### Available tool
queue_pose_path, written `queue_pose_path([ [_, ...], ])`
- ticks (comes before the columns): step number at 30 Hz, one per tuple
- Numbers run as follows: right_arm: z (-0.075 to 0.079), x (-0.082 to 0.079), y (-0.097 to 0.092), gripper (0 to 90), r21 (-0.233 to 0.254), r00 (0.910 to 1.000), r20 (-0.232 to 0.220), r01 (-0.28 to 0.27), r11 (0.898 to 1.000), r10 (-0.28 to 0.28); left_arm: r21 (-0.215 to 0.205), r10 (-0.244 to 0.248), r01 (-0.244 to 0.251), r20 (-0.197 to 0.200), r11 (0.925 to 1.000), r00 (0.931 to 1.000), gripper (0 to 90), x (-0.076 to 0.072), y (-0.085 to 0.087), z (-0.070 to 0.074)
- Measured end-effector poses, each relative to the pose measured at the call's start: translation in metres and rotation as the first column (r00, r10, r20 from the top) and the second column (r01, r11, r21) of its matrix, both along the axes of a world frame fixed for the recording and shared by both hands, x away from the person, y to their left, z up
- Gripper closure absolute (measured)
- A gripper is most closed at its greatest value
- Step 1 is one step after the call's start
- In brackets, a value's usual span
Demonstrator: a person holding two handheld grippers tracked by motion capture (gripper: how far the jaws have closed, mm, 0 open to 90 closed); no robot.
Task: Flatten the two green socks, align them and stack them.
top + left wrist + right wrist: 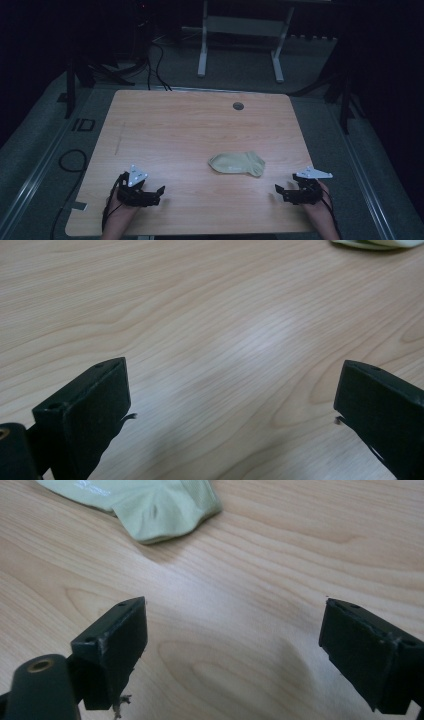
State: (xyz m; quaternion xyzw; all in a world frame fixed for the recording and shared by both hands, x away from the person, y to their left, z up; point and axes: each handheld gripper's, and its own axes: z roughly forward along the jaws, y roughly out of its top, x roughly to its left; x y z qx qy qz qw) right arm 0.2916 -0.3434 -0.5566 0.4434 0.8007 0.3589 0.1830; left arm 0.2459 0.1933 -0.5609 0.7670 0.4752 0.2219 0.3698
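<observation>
Grippers rest at the near edge of the counter [150,125]: left gripper [159,193] at near left, right gripper [279,190] at near right, both with fingers spread wide and holding nothing. Farther in, between them but right of centre, the pale green sock [237,163] lies flat, its long axis running left to right. By my judgement the right gripper is nearer, the sock lying up and left of its fingers [112,645]
</observation>
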Motion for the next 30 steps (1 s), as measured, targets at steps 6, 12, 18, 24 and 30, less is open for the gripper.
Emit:
queue_pose_path([
  [6, -0.006, -0.006, -0.008, 10.3, -0.014, 0.9976, 0.007, 0.070, 0.997, -0.069, -0.019, 0.052, -0.052, -0.020, 0.9985, 0.9985, 1.5, -0.010, 0.019, -0.006],
  [12, -0.006, -0.013, -0.017, 10.3, -0.004, 0.9939, 0.013, 0.110, 0.994, -0.110, -0.013, 0.093, -0.094, -0.027, 0.9955, 0.9953, 1.5, -0.018, 0.032, -0.010],
  [18, -0.006, -0.019, -0.028, 10.3, 0.021, 0.9861, 0.030, 0.163, 0.986, -0.164, -0.022, 0.128, -0.128, -0.027, 0.9915, 0.9914, 1.5, -0.024, 0.045, -0.013],
  [24, -0.005, -0.020, -0.036, 10.3, 0.044, 0.9708, 0.068, 0.227, 0.973, -0.230, -0.012, 0.194, -0.195, -0.008, 0.9808, 0.9809, 1.5, -0.028, 0.059, -0.015],
  [30, -0.007, -0.018, -0.037, 10.3, 0.025, 0.9704, 0.062, 0.232, 0.972, -0.233, 0.006, 0.267, -0.267, -0.008, 0.9638, 0.9637, 1.5, -0.027, 0.065, -0.015],
])
